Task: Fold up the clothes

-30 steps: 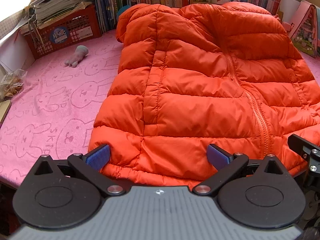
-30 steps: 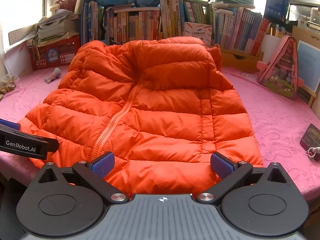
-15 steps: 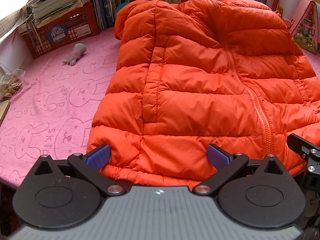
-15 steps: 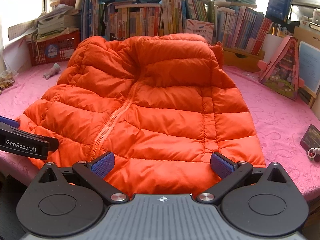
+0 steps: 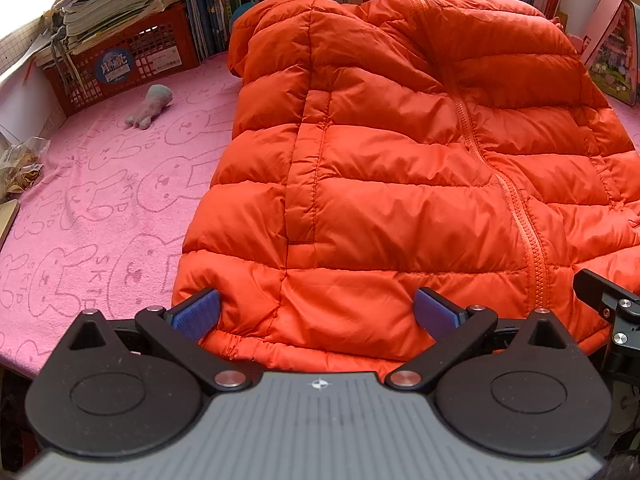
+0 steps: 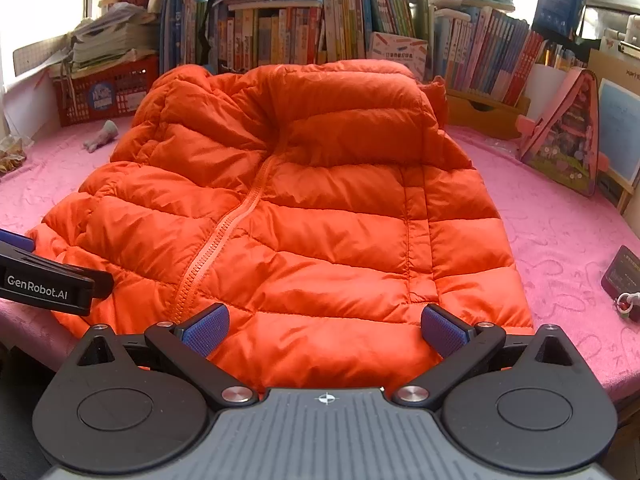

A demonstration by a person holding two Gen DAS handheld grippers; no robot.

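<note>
An orange puffer jacket [image 5: 400, 168] lies front up, zipped, on the pink towel-covered table [image 5: 92, 208], hem at the near edge, hood at the far side. It also shows in the right wrist view [image 6: 320, 220]. My left gripper [image 5: 316, 312] is open, its blue pads either side of the hem's left part. My right gripper [image 6: 326, 328] is open over the hem's right part. The left gripper's finger [image 6: 48, 280] shows at the left edge of the right wrist view. The right gripper's finger [image 5: 608, 296] shows at the right edge of the left wrist view.
A red basket [image 5: 124, 64] with stacked papers stands at the back left, a small grey plush toy [image 5: 150, 104] in front of it. A bookshelf [image 6: 320, 36] lines the back. A pink house-shaped toy [image 6: 568, 140] stands at the right, a small dark card [image 6: 622, 272] near the right edge.
Both grippers have moved slightly forward and down toward the jacket's hem. The jacket has not moved. Both grippers stay open.
</note>
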